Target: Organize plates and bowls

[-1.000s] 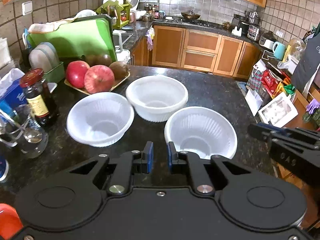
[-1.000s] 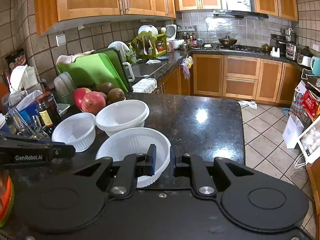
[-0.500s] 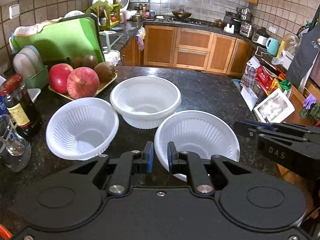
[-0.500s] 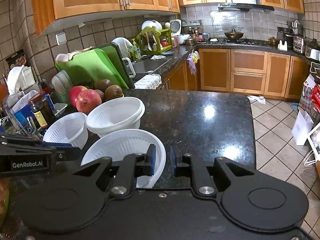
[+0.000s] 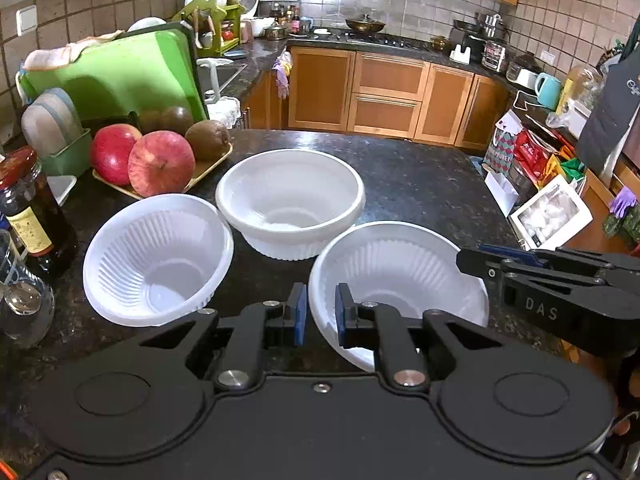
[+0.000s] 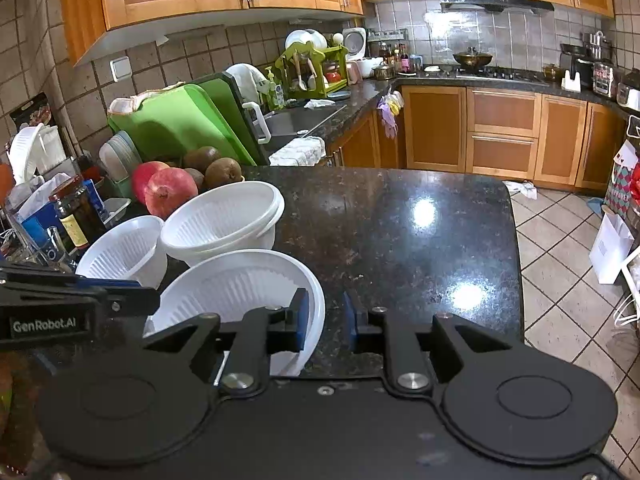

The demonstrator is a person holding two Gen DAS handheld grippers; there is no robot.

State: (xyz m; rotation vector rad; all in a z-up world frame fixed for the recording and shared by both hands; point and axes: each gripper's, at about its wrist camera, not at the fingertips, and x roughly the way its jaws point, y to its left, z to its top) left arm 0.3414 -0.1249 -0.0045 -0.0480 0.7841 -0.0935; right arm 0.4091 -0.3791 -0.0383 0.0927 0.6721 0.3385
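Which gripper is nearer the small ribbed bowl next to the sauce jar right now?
Left. The left gripper sits just right of the small bowl; the right gripper is at the opposite rim of the nearest bowl, farther off.

Our left tongs [image 5: 320, 308] cover the near rim of the nearest bowl [image 5: 400, 268], so we cannot tell whether the pads touch it. The jar [image 5: 28, 204] label is too small to read, and the glass [image 5: 20, 300] runs off the frame.
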